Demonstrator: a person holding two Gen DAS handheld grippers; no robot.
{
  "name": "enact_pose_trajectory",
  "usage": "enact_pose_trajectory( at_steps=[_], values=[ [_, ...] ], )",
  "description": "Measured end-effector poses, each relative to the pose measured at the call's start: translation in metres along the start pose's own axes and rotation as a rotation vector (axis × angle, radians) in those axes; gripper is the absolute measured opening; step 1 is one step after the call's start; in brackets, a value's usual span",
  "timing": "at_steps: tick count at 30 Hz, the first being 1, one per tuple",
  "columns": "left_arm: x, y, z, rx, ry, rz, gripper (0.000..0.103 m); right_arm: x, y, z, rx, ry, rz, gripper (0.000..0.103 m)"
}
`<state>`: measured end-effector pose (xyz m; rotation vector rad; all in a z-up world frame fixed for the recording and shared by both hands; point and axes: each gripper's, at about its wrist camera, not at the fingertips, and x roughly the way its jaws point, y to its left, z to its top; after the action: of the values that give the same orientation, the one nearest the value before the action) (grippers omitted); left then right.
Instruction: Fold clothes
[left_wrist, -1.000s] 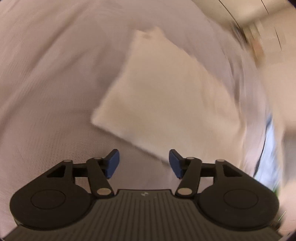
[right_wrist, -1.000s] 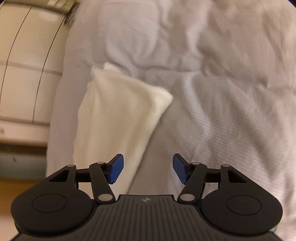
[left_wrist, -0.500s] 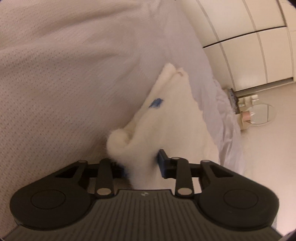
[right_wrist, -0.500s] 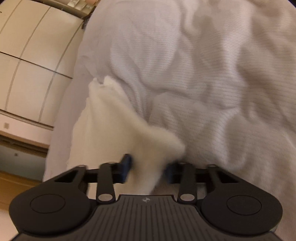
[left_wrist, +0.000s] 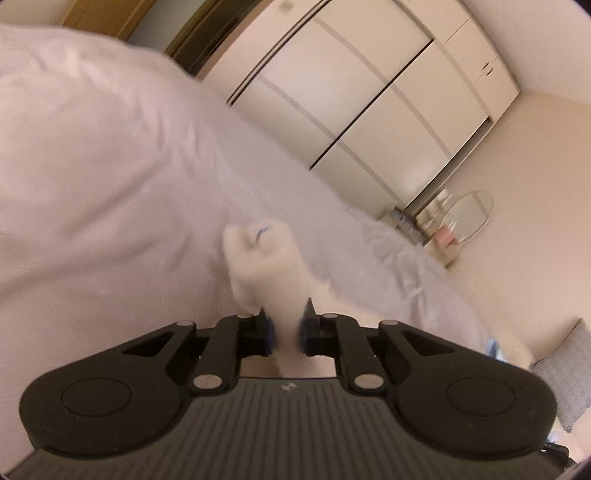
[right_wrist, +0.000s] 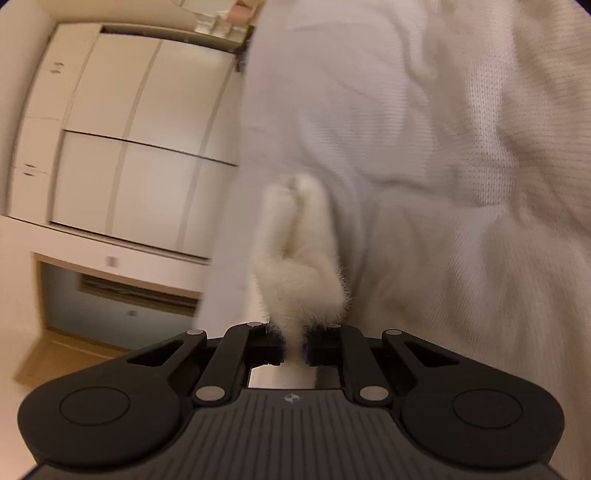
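A white fluffy garment (left_wrist: 266, 266) is held by both grippers above the bed. My left gripper (left_wrist: 287, 332) is shut on one edge of it; the cloth bunches up between the blue pads and stretches away, with a small blue tag near its far end. My right gripper (right_wrist: 293, 345) is shut on another edge of the same garment (right_wrist: 299, 251), which rises in two fuzzy folds ahead of the jaws. The rest of the garment is hidden below the grippers.
A pale rumpled duvet (left_wrist: 110, 177) covers the bed (right_wrist: 443, 147) under the garment. White wardrobe doors (left_wrist: 362, 96) stand beyond the bed, also seen in the right wrist view (right_wrist: 129, 147). A round mirror and small items (left_wrist: 465, 218) sit by the wall. A grey cushion (left_wrist: 565, 384) is at the right.
Both grippers went from open over the flat folded garment to shut on its edges, then lifted it. Both views have tilted up, so the wardrobe shows more.
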<state>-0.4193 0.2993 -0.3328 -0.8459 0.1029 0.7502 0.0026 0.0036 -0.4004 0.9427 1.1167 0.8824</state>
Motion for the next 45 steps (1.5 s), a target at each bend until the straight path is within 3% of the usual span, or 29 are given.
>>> enact_pose_trajectory(
  at_steps=[2,5,10,13,16,18,20,23,26,27,30,34,38,40,45],
  values=[
    [-0.034,-0.005,0.001,0.0,-0.012,-0.006,0.01,-0.027,0.008,-0.007,0.005,0.009,0.036,0.01],
    [-0.097,-0.009,-0.006,-0.014,0.017,-0.012,0.01,-0.078,0.01,-0.023,0.006,0.035,0.025,0.01],
    [-0.189,0.019,-0.056,-0.066,0.082,-0.007,0.01,-0.171,-0.019,-0.063,0.049,0.047,-0.018,0.01],
    [-0.211,0.028,-0.087,-0.044,0.124,0.031,0.011,-0.212,-0.056,-0.089,0.116,0.021,-0.061,0.01],
    [-0.21,0.037,-0.105,0.002,0.189,0.114,0.017,-0.22,-0.082,-0.1,0.111,0.021,-0.113,0.01],
    [-0.215,0.042,-0.102,-0.011,0.226,0.147,0.017,-0.221,-0.096,-0.104,0.097,0.027,-0.149,0.016],
    [-0.23,0.032,-0.093,0.052,0.221,0.176,0.02,-0.227,-0.094,-0.103,0.091,0.021,-0.181,0.02],
    [-0.25,0.003,-0.088,0.208,0.218,0.256,0.017,-0.248,-0.051,-0.113,-0.175,-0.064,-0.333,0.038],
    [-0.267,-0.027,-0.093,0.372,0.155,0.314,0.015,-0.258,0.0,-0.141,-0.53,-0.168,-0.508,0.038],
    [-0.267,-0.035,-0.096,0.418,0.143,0.306,0.015,-0.256,0.015,-0.152,-0.638,-0.188,-0.534,0.038],
    [-0.253,-0.045,-0.107,0.502,0.182,0.296,0.023,-0.237,0.031,-0.174,-0.805,-0.143,-0.461,0.037],
    [-0.225,-0.044,-0.119,0.528,0.299,0.417,0.02,-0.198,0.019,-0.181,-0.86,-0.05,-0.565,0.033],
    [-0.241,-0.07,-0.122,0.575,0.271,0.386,0.025,-0.208,0.026,-0.185,-0.802,-0.045,-0.555,0.037],
    [-0.245,-0.086,-0.127,0.618,0.263,0.379,0.027,-0.217,0.039,-0.191,-0.822,-0.052,-0.535,0.048],
    [-0.257,-0.109,-0.143,0.678,0.266,0.361,0.029,-0.243,0.057,-0.209,-0.847,-0.047,-0.501,0.053]
  ],
)
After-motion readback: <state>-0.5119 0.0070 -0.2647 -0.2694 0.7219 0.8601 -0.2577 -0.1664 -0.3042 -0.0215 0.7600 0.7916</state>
